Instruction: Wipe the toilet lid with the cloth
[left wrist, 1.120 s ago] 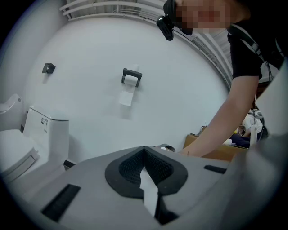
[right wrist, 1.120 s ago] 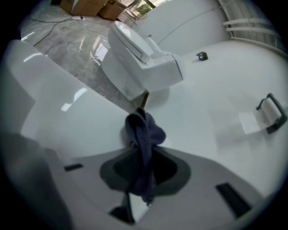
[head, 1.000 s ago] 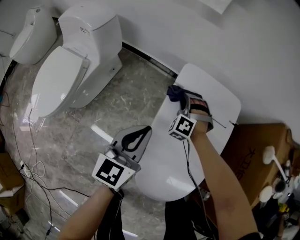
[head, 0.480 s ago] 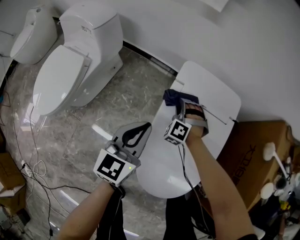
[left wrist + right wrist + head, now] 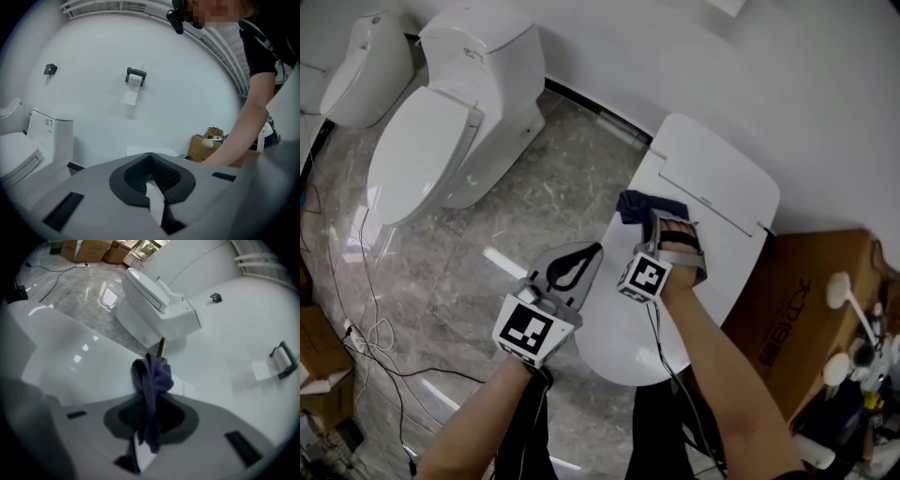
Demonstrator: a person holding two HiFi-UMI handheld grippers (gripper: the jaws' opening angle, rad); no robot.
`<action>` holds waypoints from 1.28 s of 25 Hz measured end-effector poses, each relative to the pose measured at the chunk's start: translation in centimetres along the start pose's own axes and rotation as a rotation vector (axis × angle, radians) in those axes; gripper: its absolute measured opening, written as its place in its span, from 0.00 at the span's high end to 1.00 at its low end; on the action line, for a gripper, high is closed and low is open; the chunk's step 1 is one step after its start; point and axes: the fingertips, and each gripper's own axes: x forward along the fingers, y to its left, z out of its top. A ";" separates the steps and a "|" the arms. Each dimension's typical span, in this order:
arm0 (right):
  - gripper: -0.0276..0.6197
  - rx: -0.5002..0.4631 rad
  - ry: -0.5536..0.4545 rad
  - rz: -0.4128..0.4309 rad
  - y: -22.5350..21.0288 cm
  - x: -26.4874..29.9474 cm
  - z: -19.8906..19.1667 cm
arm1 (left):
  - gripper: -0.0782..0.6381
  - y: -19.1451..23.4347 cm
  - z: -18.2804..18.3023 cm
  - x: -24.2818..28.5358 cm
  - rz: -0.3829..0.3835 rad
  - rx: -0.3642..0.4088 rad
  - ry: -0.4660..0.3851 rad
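Noted dark blue cloth (image 5: 639, 205) clamped in right gripper (image 5: 660, 223), down on toilet lid (image 5: 614, 333) for wiping; left gripper (image 5: 572, 272) closed empty, apparently parked clear.

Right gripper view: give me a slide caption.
Right gripper, jaws shut on a dark blue cloth, over the white toilet lid; a second toilet stands beyond.

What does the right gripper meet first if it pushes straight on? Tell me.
The right gripper, tongs shut on the cloth, points along the toilet lid. Straight on, the cloth would probably meet the toilet's white rear section first; depth is unclear.
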 end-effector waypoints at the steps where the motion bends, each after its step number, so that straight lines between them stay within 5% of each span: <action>1: 0.83 0.004 0.002 0.002 0.3 -0.3 0.1 | 0.87 0.0 -0.1 -0.1 -0.001 -0.001 0.000; 21: 0.83 0.026 -0.002 0.035 7.0 -5.9 2.5 | 0.87 -1.7 -0.7 -4.2 0.006 0.036 0.003; 32: 0.83 0.031 0.056 0.001 9.4 -8.5 3.4 | 0.87 -3.4 -3.1 -7.8 -0.087 0.056 0.014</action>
